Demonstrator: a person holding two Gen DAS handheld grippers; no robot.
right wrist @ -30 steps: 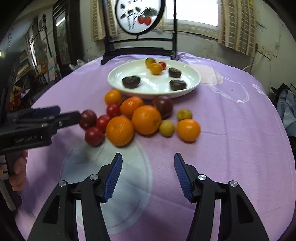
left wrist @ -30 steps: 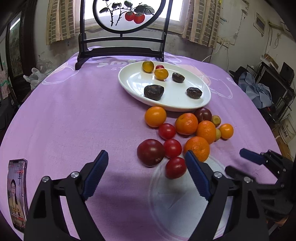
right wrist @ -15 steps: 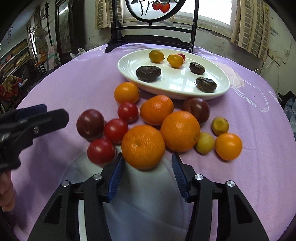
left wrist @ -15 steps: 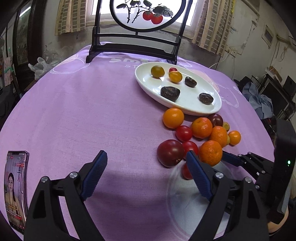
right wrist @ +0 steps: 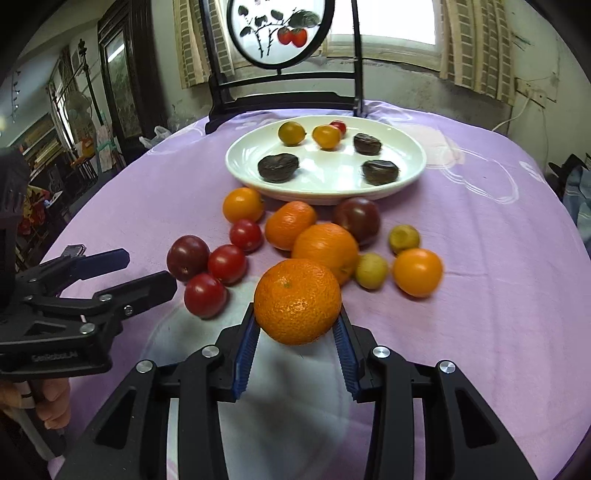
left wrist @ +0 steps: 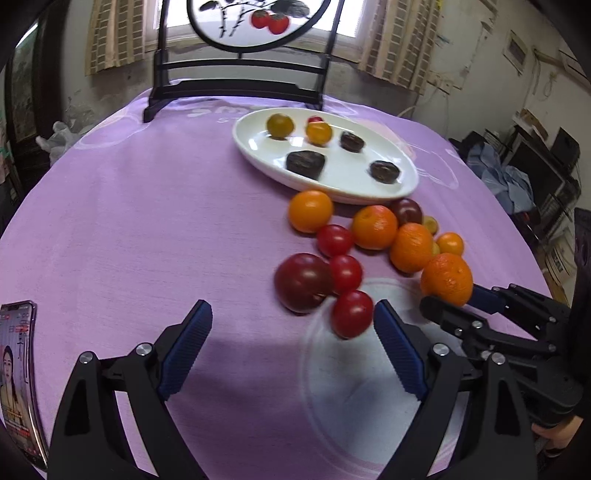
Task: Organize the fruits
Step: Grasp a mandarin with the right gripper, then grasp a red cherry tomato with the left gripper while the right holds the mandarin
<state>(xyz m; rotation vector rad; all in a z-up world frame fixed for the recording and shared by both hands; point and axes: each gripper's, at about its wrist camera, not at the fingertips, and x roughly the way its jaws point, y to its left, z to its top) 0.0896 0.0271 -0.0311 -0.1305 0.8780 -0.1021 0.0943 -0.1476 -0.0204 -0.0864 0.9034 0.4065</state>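
Observation:
My right gripper [right wrist: 297, 332] is shut on an orange mandarin [right wrist: 297, 301], also seen in the left wrist view [left wrist: 447, 278], at the near edge of the fruit pile. My left gripper [left wrist: 291, 325] is open and empty; a red tomato [left wrist: 351, 314] lies just inside its right finger [left wrist: 397, 350], and a dark tomato [left wrist: 303, 282] lies ahead. More mandarins, tomatoes and small yellow fruits lie loose on the purple cloth. A white oval plate [right wrist: 406, 173] behind them holds dark fruits and small yellow and red ones.
A phone [left wrist: 16, 376] lies at the table's left near edge. A black wooden stand with a round painted screen [right wrist: 280, 33] stands behind the plate. The round table drops off on the right toward room clutter.
My right gripper moved forward around the nearest mandarin and closed on it. My left gripper shifted so the red tomato sits by its right finger.

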